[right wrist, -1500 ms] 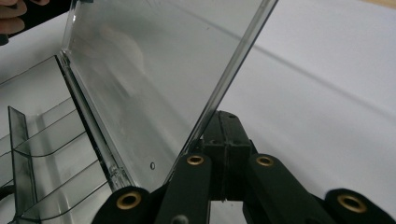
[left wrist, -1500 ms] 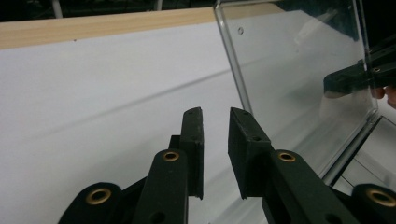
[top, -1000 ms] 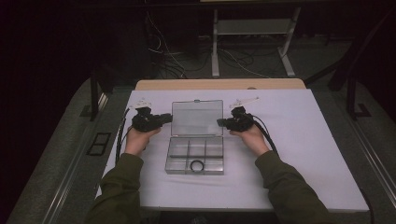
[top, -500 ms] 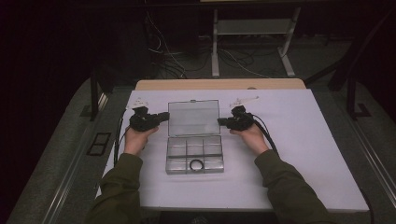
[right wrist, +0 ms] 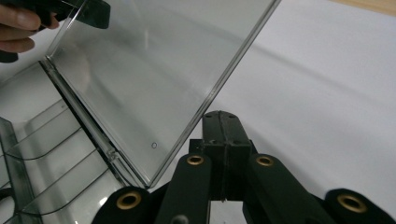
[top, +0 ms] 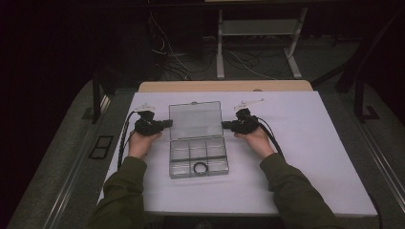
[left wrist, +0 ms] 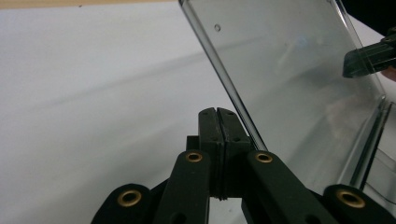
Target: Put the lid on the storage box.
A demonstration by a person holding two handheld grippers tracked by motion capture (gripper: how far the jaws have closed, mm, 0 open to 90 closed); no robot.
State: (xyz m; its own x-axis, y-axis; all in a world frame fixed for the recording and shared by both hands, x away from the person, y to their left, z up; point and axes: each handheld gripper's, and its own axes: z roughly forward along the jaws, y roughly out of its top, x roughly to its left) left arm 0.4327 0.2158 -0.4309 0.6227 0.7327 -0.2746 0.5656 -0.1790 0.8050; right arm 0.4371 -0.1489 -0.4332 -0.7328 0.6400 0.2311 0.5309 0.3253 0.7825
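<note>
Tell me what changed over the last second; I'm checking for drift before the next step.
Little: the left tool has just been closing beside the lid of the clear box, nothing between its jaws. The right tool, the box and the black ring stayed put.

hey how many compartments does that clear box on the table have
6, in two rows of three inside the box's tray: three by the hinge of the open lid, three nearer the person. The near middle one holds a black ring.
</note>
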